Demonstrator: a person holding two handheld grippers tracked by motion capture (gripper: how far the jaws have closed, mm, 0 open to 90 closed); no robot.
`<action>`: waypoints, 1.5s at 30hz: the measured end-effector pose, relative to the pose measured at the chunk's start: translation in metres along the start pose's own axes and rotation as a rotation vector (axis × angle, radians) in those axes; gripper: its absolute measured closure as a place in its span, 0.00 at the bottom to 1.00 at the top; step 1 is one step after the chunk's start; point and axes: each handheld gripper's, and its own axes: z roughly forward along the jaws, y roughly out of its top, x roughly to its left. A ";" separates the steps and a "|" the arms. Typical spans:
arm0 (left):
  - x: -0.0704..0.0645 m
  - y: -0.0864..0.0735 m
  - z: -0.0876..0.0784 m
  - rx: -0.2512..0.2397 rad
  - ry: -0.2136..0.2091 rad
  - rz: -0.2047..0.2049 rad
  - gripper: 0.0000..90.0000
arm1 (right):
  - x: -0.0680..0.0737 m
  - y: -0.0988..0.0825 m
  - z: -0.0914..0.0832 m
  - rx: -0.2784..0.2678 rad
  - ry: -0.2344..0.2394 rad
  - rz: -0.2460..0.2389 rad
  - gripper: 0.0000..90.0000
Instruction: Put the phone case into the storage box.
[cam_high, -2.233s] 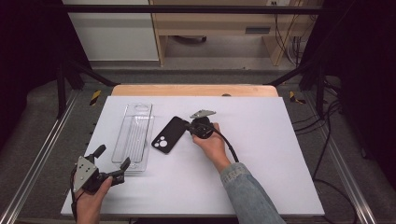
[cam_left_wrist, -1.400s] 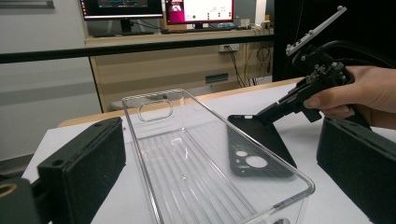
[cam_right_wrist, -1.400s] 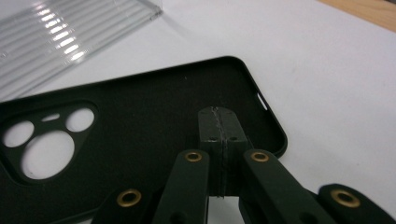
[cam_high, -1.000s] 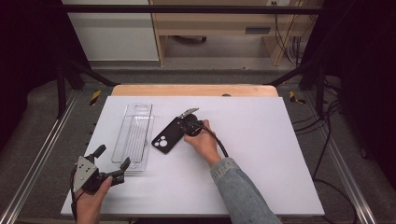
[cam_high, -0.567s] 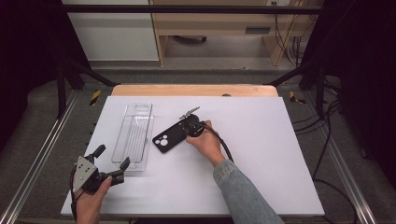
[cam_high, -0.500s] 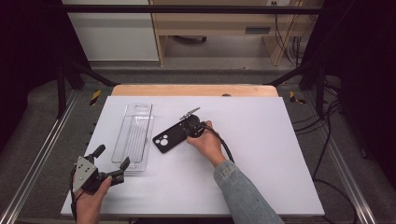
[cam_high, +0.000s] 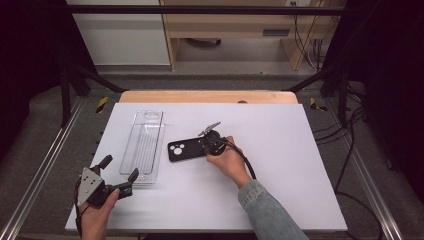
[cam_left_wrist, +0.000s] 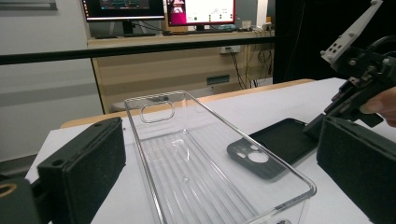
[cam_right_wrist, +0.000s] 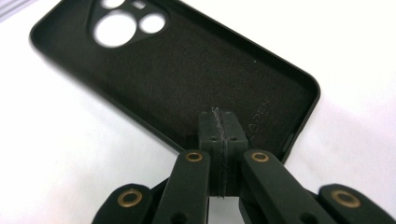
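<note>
A black phone case (cam_high: 182, 149) lies open side up on the white table (cam_high: 280, 190), long side across it, camera holes at its left end. My right gripper (cam_high: 204, 148) is shut, and its tips rest inside the case's right end. In the right gripper view the two pads meet at the gripper tip (cam_right_wrist: 219, 126), over the case's dark lining (cam_right_wrist: 187, 70), with nothing between them. A clear plastic tray (cam_high: 144, 145) lies left of the case. My left gripper (cam_high: 120, 168) stands open at the tray's near end, and the tray (cam_left_wrist: 196, 154) reaches between its pads.
A wooden strip (cam_high: 207, 96) runs along the table's far edge. Metal rails (cam_high: 45, 165) flank both sides. Bare white surface stretches right of the hand and along the near edge. In the left gripper view, monitors (cam_left_wrist: 159, 9) stand on a desk behind.
The case has turned from a diagonal to lying almost straight across the table, pushed by my shut right gripper, which moved a little toward me. The left gripper has stayed still.
</note>
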 end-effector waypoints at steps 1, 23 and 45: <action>0.000 0.000 0.000 0.001 0.000 0.000 0.01 | 0.001 -0.004 -0.003 0.003 0.004 -0.003 1.00; 0.000 0.000 0.000 -0.001 0.005 0.002 0.01 | 0.006 -0.040 -0.033 0.016 0.022 -0.065 1.00; 0.000 0.000 0.000 0.003 0.002 0.001 0.01 | -0.049 -0.044 -0.044 0.015 -0.094 -0.001 1.00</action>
